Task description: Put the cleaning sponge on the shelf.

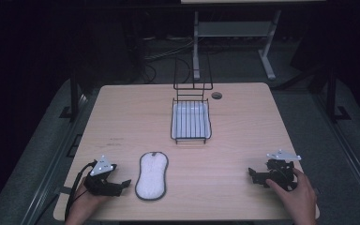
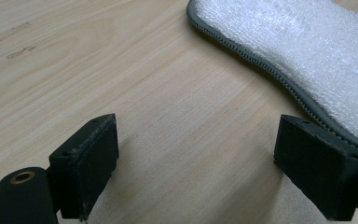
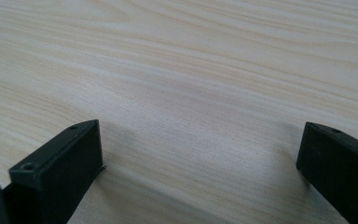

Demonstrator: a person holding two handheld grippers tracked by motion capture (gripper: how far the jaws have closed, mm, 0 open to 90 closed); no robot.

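Observation:
A white fluffy pad with a grey edge (image 1: 152, 175) lies flat near the table's front left; its rim also runs across the left gripper view (image 2: 307, 51). My left gripper (image 1: 122, 184) rests on the table just left of the pad, open, jaws wide with bare wood between them (image 2: 196, 158). My right gripper (image 1: 254, 176) sits at the front right, held by a hand, open over bare wood (image 3: 200, 163). A black wire rack holding a white tray (image 1: 191, 121) stands at the table's middle, toward the back.
A small dark round grommet (image 1: 216, 95) is set in the tabletop (image 1: 122, 117) behind the rack. A metal stand (image 1: 267, 51) and cables lie on the floor beyond the table's far edge.

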